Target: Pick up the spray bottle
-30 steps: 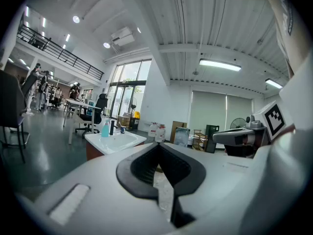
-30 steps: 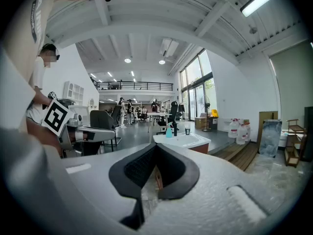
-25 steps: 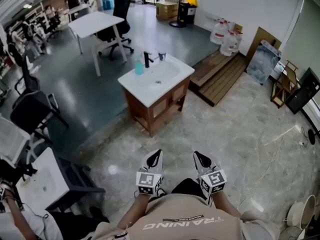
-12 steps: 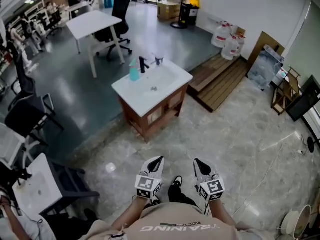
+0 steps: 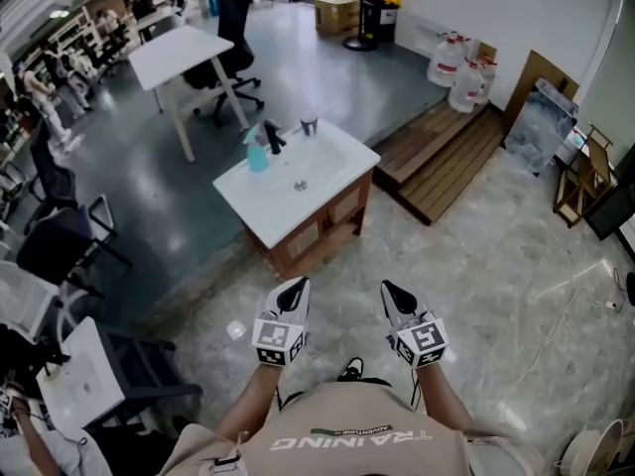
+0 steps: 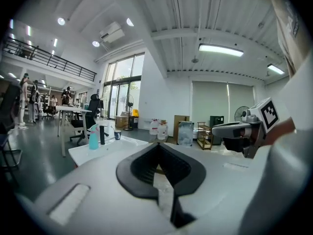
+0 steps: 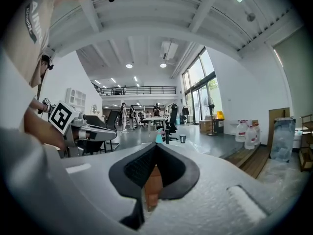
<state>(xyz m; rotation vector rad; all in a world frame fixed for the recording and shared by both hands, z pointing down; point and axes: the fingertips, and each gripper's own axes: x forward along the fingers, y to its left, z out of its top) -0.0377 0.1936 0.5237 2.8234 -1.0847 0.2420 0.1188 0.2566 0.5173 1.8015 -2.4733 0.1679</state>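
A teal spray bottle (image 5: 257, 153) stands upright at the back left of a white sink top (image 5: 260, 210), beside a black tap (image 5: 272, 138). Both grippers are held out level over the floor, well short of the cabinet. My left gripper (image 5: 295, 291) is shut and empty, and my right gripper (image 5: 396, 295) is shut and empty too. In the left gripper view the bottle (image 6: 93, 139) shows far ahead, left of the closed jaws. In the right gripper view the bottle (image 7: 159, 136) peeks just above the jaw tips, with the left gripper (image 7: 96, 131) at the left.
A small dark cup (image 5: 309, 125) stands on the sink's back edge. The wooden cabinet (image 5: 319, 228) is under the top. A white table (image 5: 185, 55) and office chairs (image 5: 55, 243) stand on the left, wooden pallets (image 5: 446, 157) and water jugs (image 5: 456, 67) on the right.
The sink cabinet and bottle have come closer and shifted left in the head view. Both grippers have moved forward together and stay shut.
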